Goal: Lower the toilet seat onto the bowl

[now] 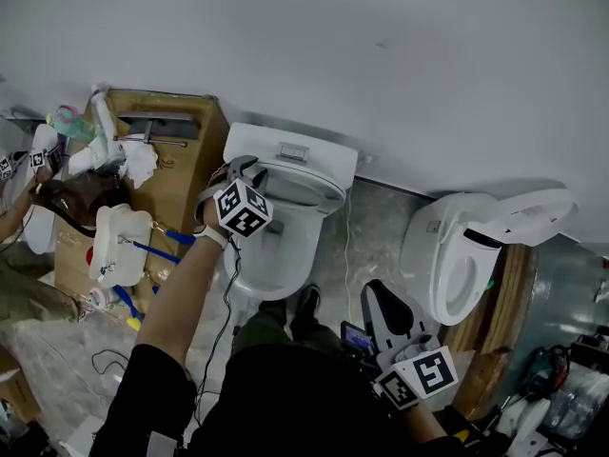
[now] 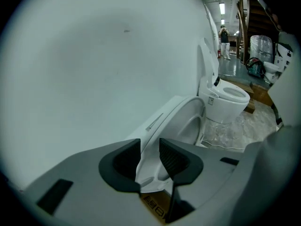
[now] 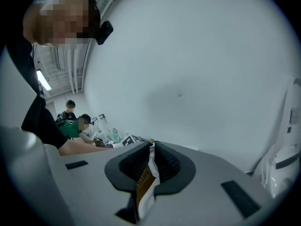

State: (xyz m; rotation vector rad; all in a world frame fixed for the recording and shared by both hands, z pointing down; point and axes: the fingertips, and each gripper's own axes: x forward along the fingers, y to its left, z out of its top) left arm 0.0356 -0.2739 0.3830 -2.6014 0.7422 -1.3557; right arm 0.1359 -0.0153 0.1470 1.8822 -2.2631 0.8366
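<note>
Pinching toilet seat (image 1: 303, 187) by its rim at about 9 o'clock of the ring with left gripper (image 1: 245, 169), closed down on the white edge so it fills the gap between the pads, nothing else caught. Gripping at the side edge rather than the front, probably to keep the arm clear of the bowl (image 1: 271, 265) and to swing the seat about its hinge under control instead of letting it drop. Seat seen tilted forward off the tank (image 1: 285, 149), leaning partway over, not yet flat on the bowl; judged mid-lowering, rest of the arc left to do. In left gripper view, toilet seat (image 2: 181, 121) running up and away toward 1 o'clock from the pads. Right gripper (image 1: 383, 298) parked low at 5 o'clock, well apart from the toilet, closed with only a thin slit and holding nothing, likely kept out of the way since one grip is enough here. Second toilet (image 1: 447, 255) at 3 o'clock with lid up, not involved. Cardboard box (image 1: 181, 174) with clutter at 9 o'clock, just beside the working arm, so worth keeping the elbow in while going down. Risk to watch: rim slipping from the pads and the seat slamming.
</note>
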